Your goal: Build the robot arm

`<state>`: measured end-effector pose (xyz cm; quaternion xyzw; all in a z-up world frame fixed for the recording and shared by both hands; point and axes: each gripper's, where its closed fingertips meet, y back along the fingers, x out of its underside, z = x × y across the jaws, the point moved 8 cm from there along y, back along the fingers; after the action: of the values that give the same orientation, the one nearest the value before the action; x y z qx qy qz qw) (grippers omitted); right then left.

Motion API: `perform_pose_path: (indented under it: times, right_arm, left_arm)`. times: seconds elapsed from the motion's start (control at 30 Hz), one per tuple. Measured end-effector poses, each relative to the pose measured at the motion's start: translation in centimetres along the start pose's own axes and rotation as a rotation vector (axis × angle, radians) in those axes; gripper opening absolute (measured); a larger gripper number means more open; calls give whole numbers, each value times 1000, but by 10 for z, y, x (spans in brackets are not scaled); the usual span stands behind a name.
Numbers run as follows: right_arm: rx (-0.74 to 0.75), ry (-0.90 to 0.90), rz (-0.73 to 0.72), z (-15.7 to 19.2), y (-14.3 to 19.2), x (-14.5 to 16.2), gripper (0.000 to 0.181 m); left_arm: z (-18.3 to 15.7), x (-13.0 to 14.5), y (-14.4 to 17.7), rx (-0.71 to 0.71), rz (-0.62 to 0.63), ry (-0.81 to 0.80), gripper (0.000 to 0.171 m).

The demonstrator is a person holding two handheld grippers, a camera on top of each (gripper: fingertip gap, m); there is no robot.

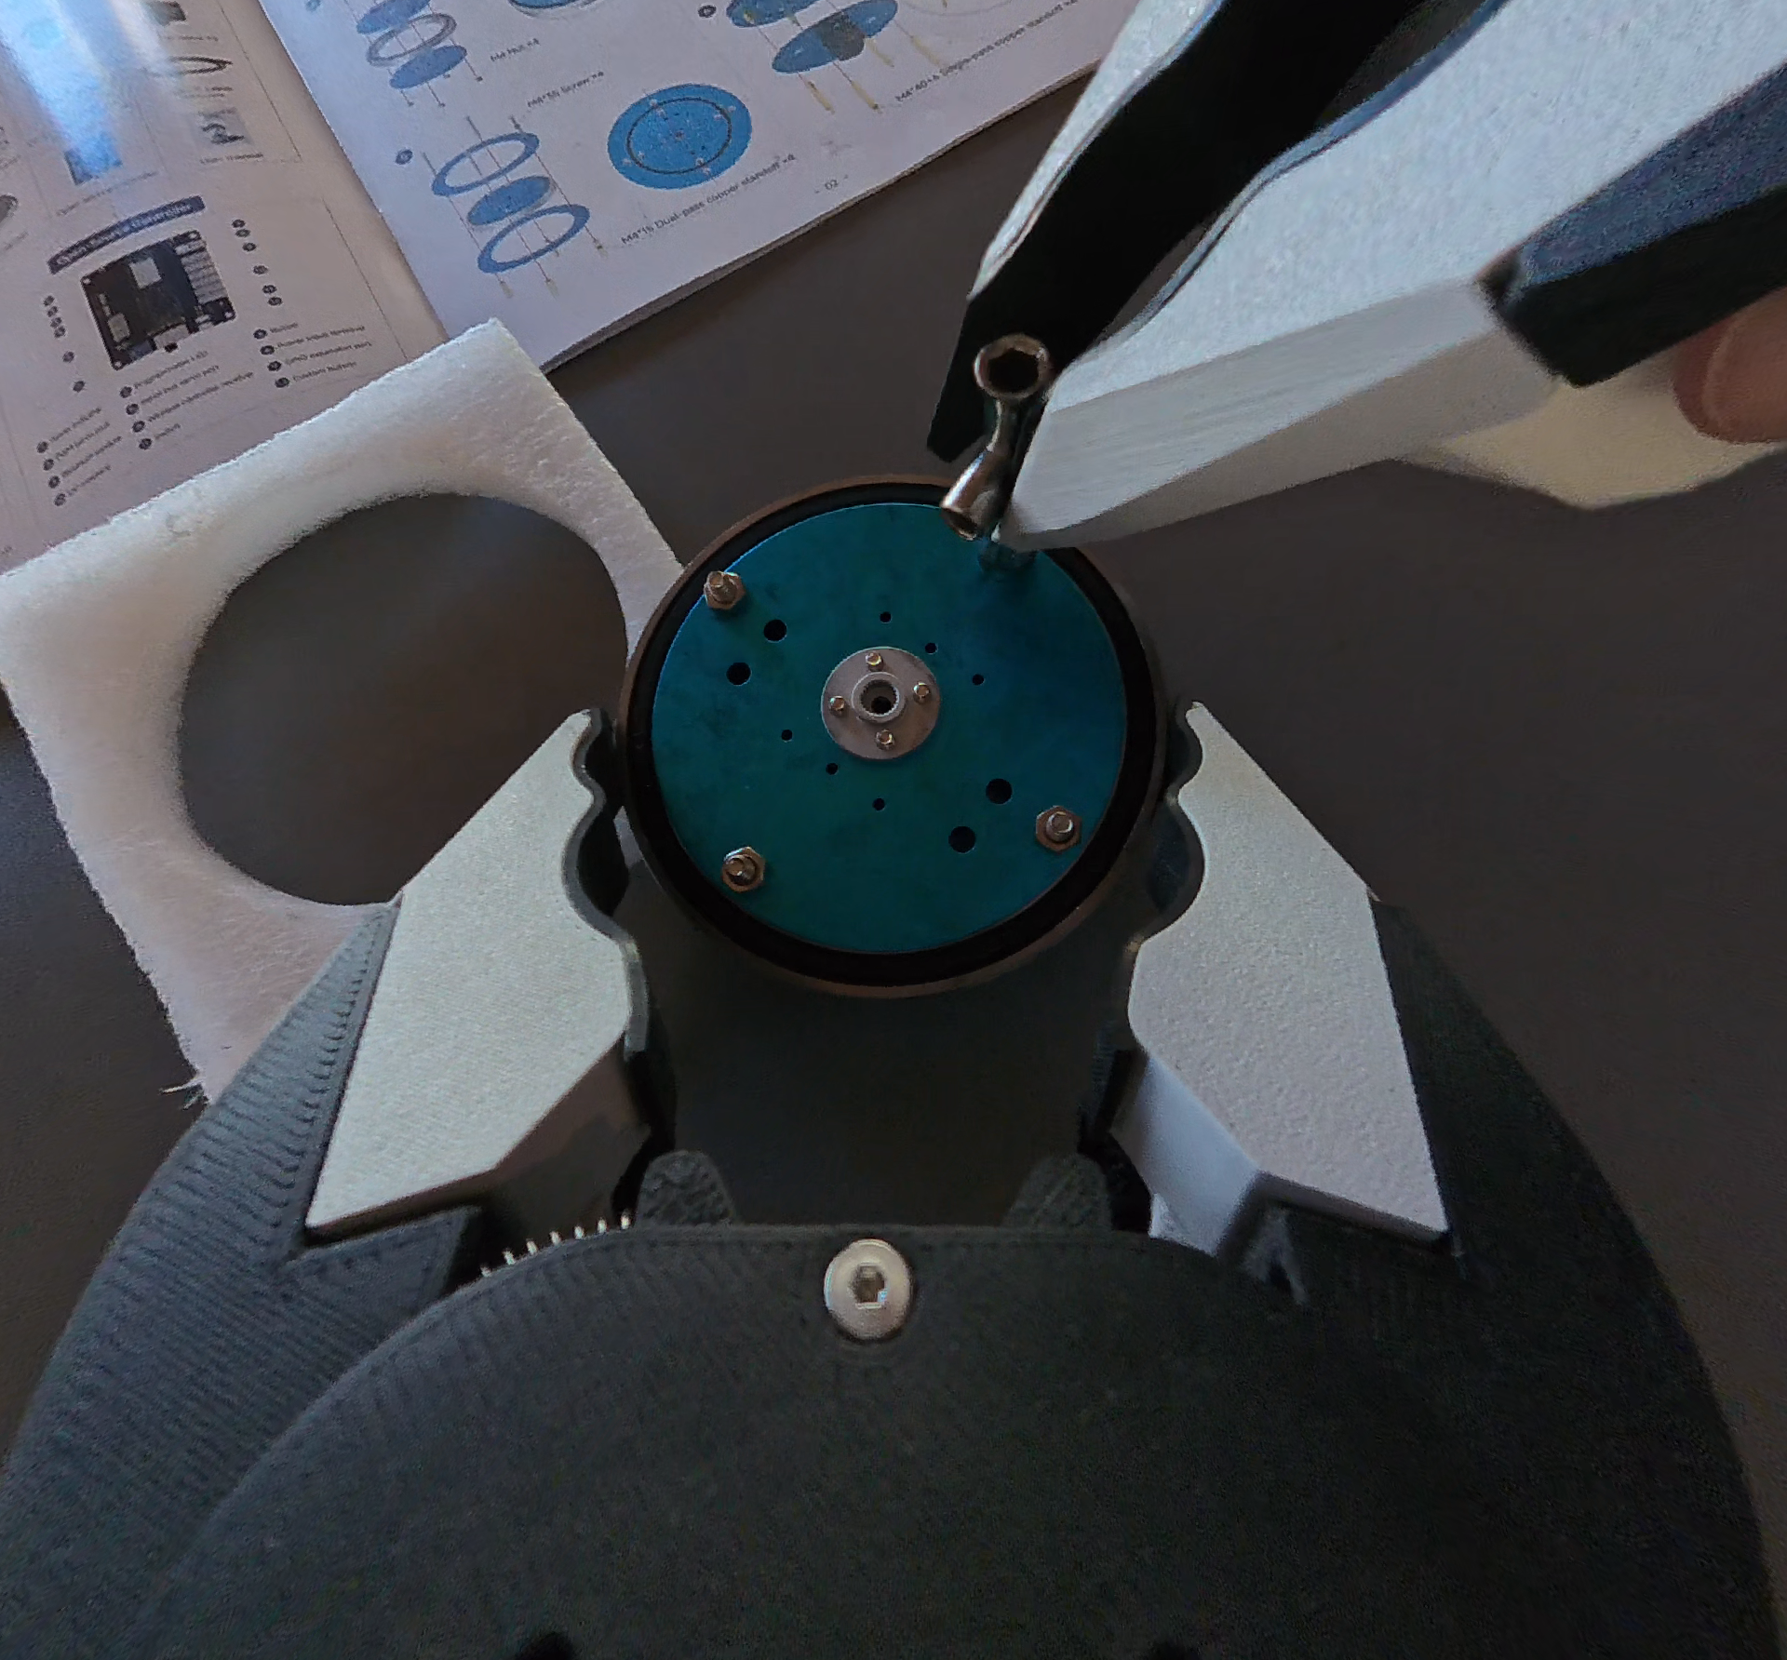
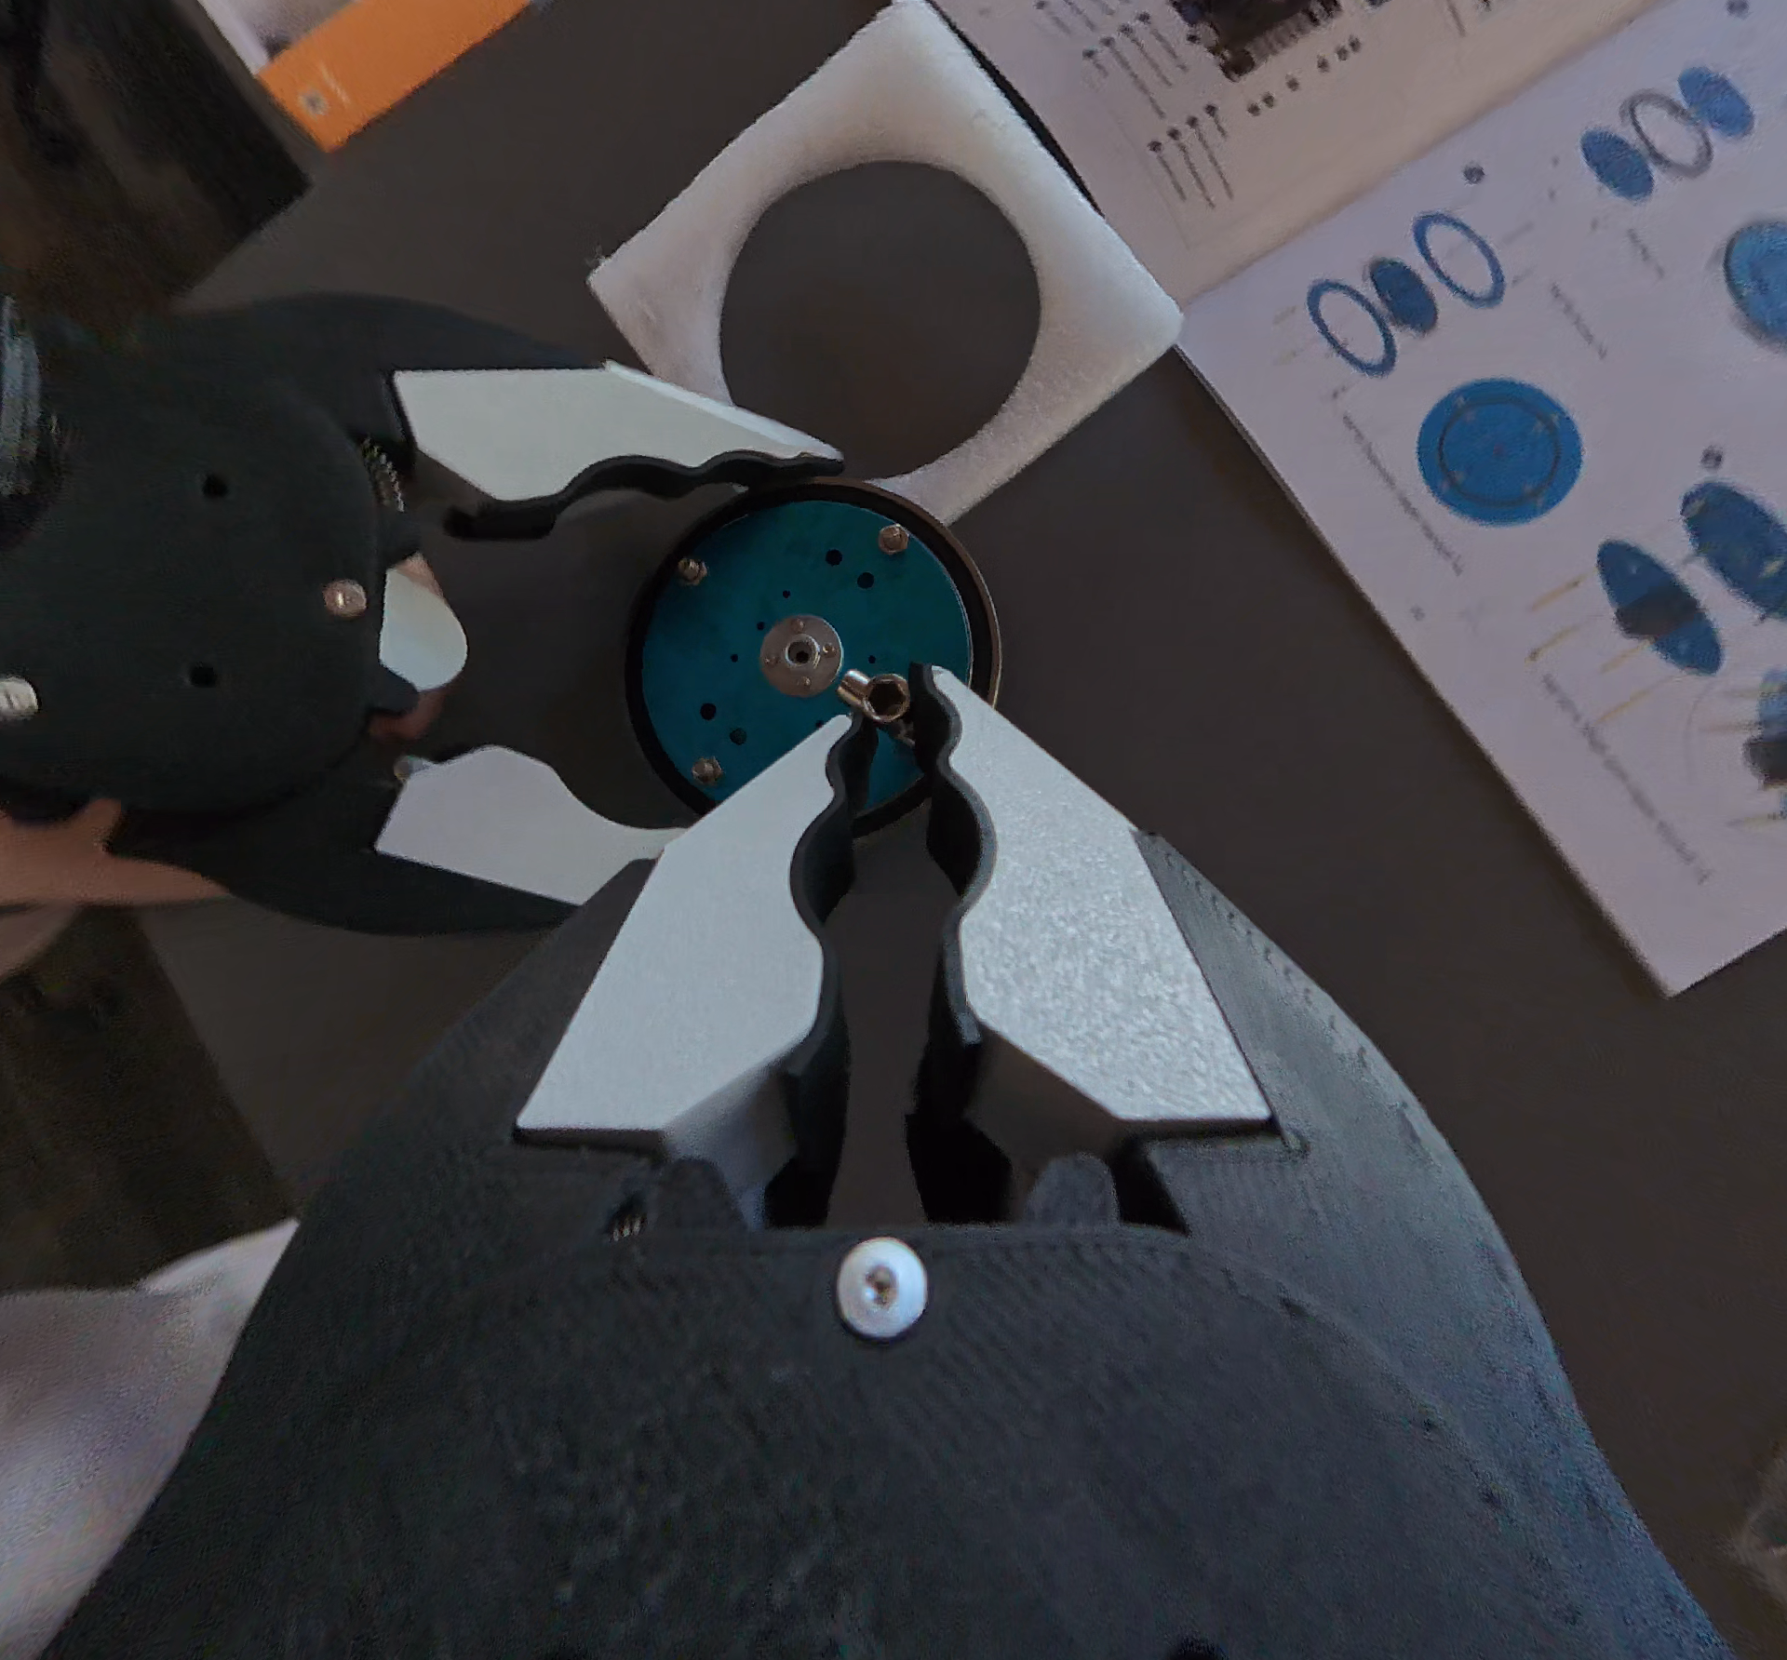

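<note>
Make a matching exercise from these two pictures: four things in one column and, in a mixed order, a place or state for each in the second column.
Things:
1. blue disc
2. metal socket tool
3. white foam piece
4. open booklet

Places or states:
A. lies flat on the table, with a round hole cut in it
B. pinched in the right gripper
C. spread out beyond the foam
D. between the fingers of the left gripper

Pairs: 1-D, 2-B, 3-A, 4-C

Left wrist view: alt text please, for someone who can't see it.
The left gripper clamps a blue disc with a black rim on a dark table. The right gripper sets a small metal socket wrench at its far edge; white foam and a manual lie behind.
</note>
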<state>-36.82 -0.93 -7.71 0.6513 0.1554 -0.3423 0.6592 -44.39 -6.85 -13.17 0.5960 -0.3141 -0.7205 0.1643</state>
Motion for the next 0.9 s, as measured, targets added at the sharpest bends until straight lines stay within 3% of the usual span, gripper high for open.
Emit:
perform_pose_path:
  times: [0.6, 0.7, 0.9]
  right_arm:
    - [-196, 569, -41, -9, 5, -2, 7]
    - [-223, 600, -21, -11, 5, -5, 7]
    - [-329, 524, -126, -19, 19, -20, 7]
  left_arm:
    - [3, 2, 0, 53, 5, -17, 113]
    - [3, 2, 0, 56, 5, -19, 112]
    - [3, 2, 0, 55, 4, -20, 112]
